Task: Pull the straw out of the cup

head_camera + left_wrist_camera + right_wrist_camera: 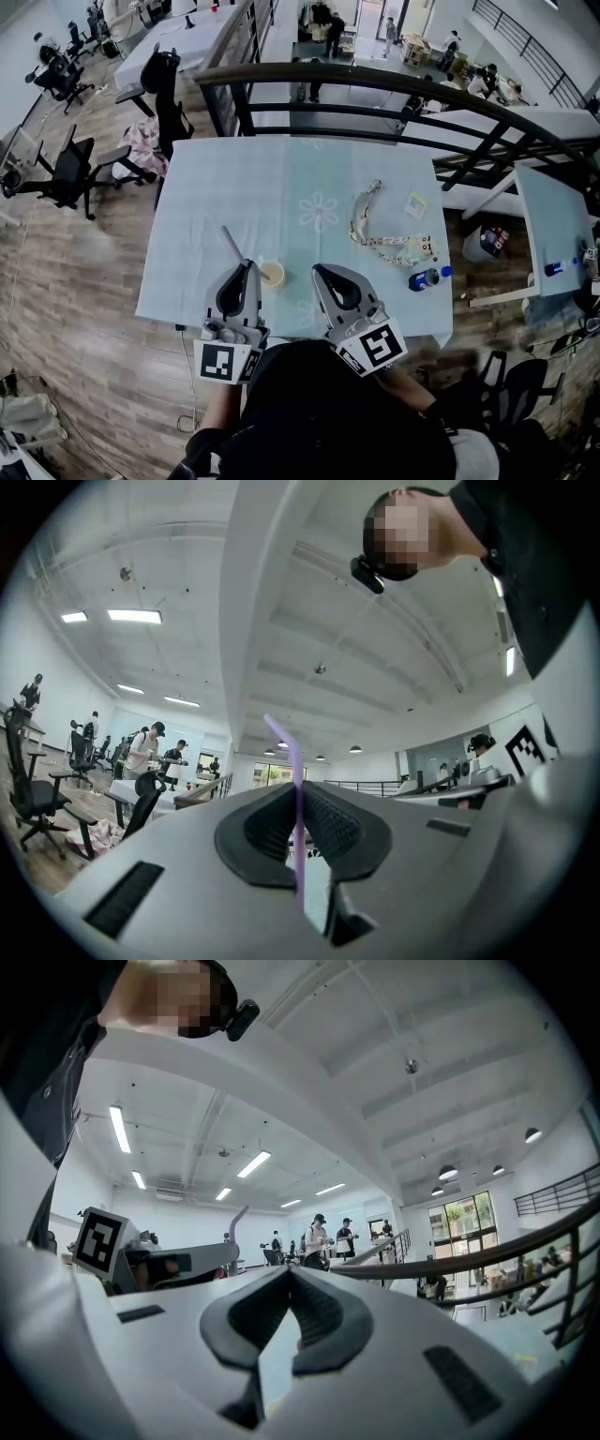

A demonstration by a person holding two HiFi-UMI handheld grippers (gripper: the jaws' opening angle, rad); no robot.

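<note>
I hold both tongs side by side before my chest, pointing away from me, the left tongs (246, 266) pinched onto the straw (230, 242) standing upright between their pads, the right tongs (318, 270) closed with nothing between their jaws.

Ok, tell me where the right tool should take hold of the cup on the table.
I'd grip the cup across its round side wall, below the open rim, coming from its right with the right tool opened. It stands upright on the table, and the left tool, shut on the straw, crowds its left side.
</note>
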